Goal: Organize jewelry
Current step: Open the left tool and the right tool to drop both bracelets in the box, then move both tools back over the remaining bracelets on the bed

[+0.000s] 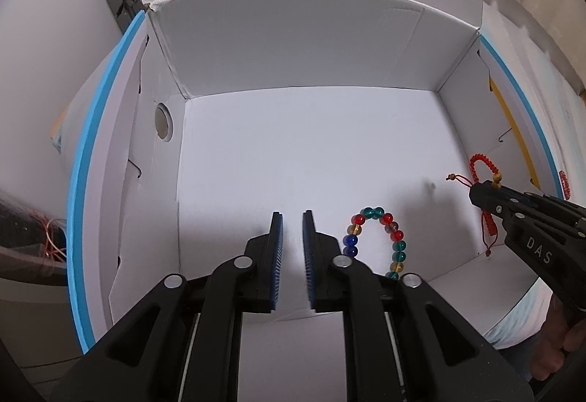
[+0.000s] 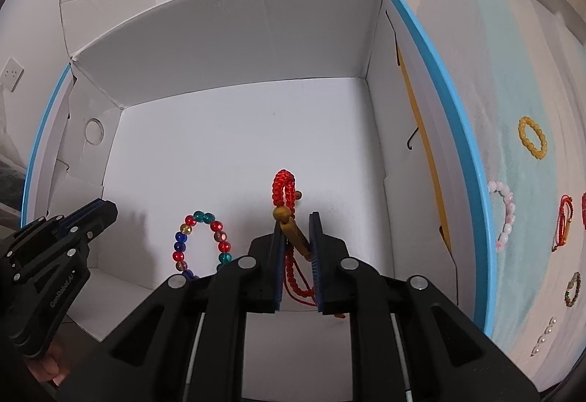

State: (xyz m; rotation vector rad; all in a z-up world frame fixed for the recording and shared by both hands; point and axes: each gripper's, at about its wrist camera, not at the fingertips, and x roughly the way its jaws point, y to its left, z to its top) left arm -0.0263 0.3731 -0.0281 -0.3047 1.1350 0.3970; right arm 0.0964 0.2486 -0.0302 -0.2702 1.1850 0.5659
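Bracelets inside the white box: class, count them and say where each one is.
2. The multicoloured bead bracelet lies on the floor of the white box. The red braided bracelet sits between the fingers of the right gripper above that floor. The grippers may hide others.

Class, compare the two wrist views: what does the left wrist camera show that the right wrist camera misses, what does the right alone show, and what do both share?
Only the left wrist view shows the left gripper from behind, its jaws apart and empty.

Only the right wrist view shows bracelets lying outside the box: a yellow bead bracelet, a pink bead bracelet and others beyond.

Both show the white box, the multicolored bead bracelet on its floor, and the right gripper holding the red braided bracelet.
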